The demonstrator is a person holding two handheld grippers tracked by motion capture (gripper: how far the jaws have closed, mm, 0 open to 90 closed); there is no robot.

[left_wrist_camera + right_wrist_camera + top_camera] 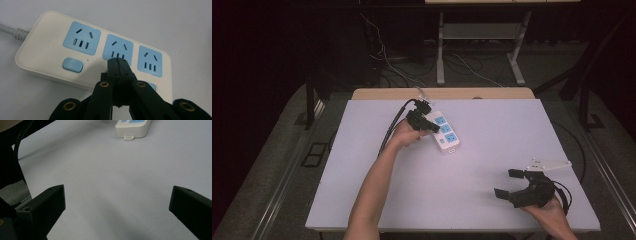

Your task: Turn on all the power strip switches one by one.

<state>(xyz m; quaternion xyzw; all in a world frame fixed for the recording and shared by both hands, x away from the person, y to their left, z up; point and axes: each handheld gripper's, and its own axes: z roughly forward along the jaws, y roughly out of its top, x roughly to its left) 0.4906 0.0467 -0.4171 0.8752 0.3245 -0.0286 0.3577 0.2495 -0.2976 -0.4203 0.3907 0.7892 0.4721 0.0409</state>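
A: How is the power strip (444, 132) laid out on the counter (492, 150)?

B: In the high view it is seen in the far half of the white counter, left of centre. Its long axis is set on a diagonal, running from far-left to near-right. The cord end (15, 32) is pointed away to the far left, and the small hanging tab (129, 137) is carried at the near-right end. The face with the three blue sockets is turned upward.

A: And in the left gripper view?

B: The three sockets (117, 47) are shown in a row along the long axis, with a blue switch (72, 65) below the one nearest the cord. The grey cord is seen leaving at the left edge.

A: What is shown of the left gripper (117, 63)?

B: Its jaws are brought fully together, nothing being held between them. The tip is placed over the strip's face, just below the middle socket; whether contact is made cannot be told.

A: And the right gripper (511, 183)?

B: It is held low over the near-right part of the counter, well apart from the strip. Its jaws are spread wide, with bare counter between them, and are pointed toward the tab end of the strip.
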